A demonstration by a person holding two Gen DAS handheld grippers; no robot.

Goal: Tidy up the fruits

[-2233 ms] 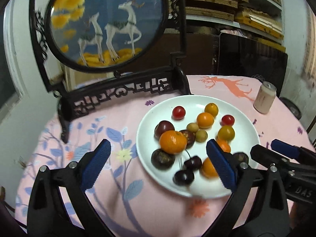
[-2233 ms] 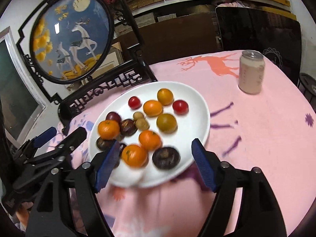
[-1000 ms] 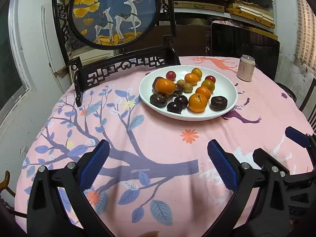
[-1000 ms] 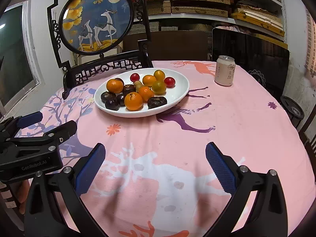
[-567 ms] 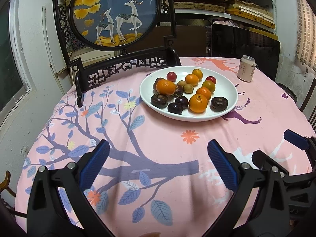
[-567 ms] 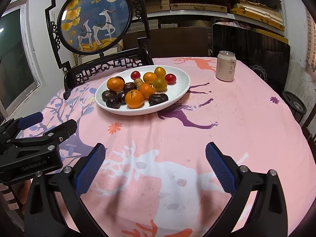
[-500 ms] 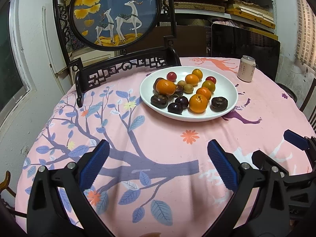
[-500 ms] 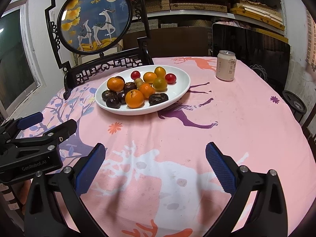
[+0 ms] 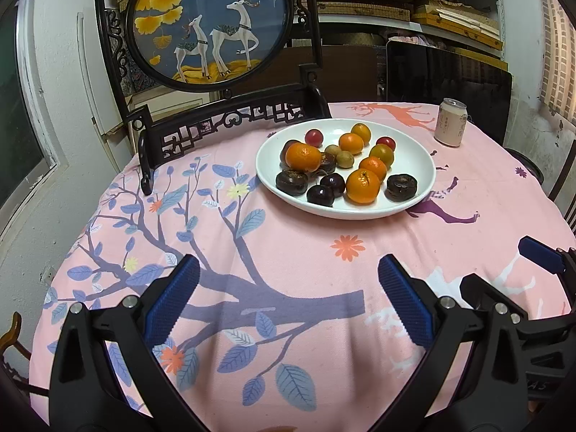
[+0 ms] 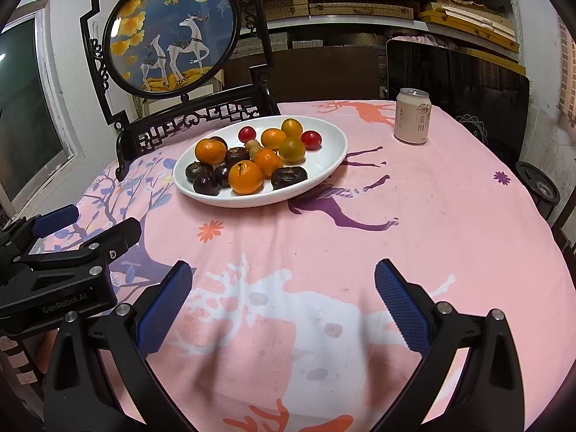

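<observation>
A white plate (image 9: 414, 165) sits past the middle of the pink table, also in the right wrist view (image 10: 324, 158). It holds several fruits: oranges (image 9: 363, 186) (image 10: 246, 177), dark plums (image 9: 319, 194), red cherry tomatoes (image 9: 314, 136) and small brown fruits (image 9: 345, 158). My left gripper (image 9: 288, 295) is open and empty, held over the near part of the cloth, well short of the plate. My right gripper (image 10: 280, 298) is open and empty, also near the front edge. Each gripper shows at the side of the other's view.
A drink can (image 9: 450, 126) (image 10: 412, 120) stands at the far right of the table. A black carved stand with a round deer picture (image 9: 212, 25) (image 10: 169, 36) stands behind the plate. A dark chair back (image 10: 457, 82) and shelves are behind.
Both grippers have drawn back from close over the plate to the near side of the table, open and empty throughout. In the last half second nothing has visibly moved.
</observation>
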